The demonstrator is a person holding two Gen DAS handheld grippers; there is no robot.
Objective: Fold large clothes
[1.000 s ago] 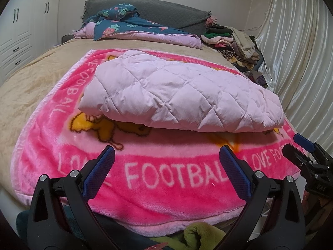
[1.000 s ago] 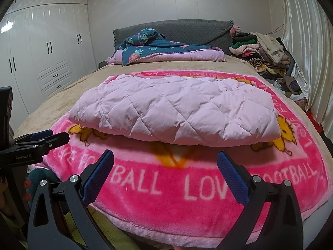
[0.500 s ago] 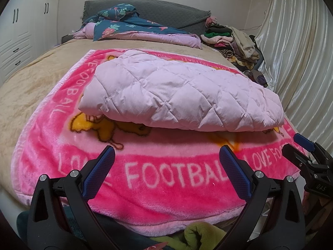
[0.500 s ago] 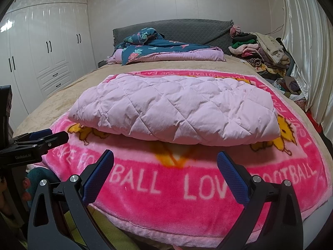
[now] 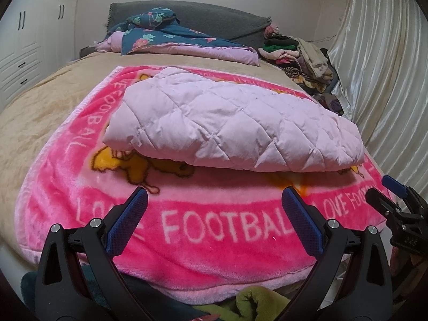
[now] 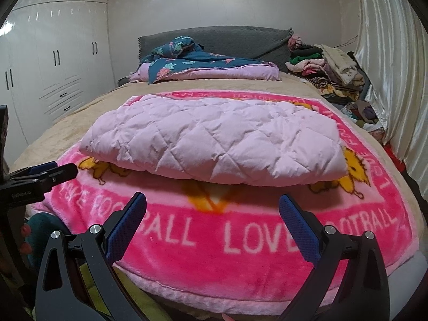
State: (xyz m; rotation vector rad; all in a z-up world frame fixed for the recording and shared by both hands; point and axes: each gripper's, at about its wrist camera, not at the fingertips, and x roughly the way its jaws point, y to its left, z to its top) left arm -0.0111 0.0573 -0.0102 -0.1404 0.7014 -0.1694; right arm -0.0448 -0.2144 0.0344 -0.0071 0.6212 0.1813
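writing: pink blanket [image 5: 214, 256] reads "LOVE FOOTBALL"
jacket: folded lilac quilted jacket [image 6: 214, 144] sits mid-blanket, 12 o'clock from grippers
room: bed [image 5: 40, 112], white wardrobe [image 6: 53, 67] at 10 o'clock
left hand-held gripper [image 5: 214, 222]: wide open, empty
right hand-held gripper [image 6: 212, 223]: same

The left gripper [image 5: 214, 214] is a black plastic frame with two splayed arms, each ending in a blue finger pad [image 5: 127, 220] with a fine mesh texture. Silver round screws [image 5: 94, 222] sit at the arm joints. The right gripper [image 6: 212, 218] is built the same, with blue pads [image 6: 299, 227] and silver screws (small white lettering marks its side, too small to read).
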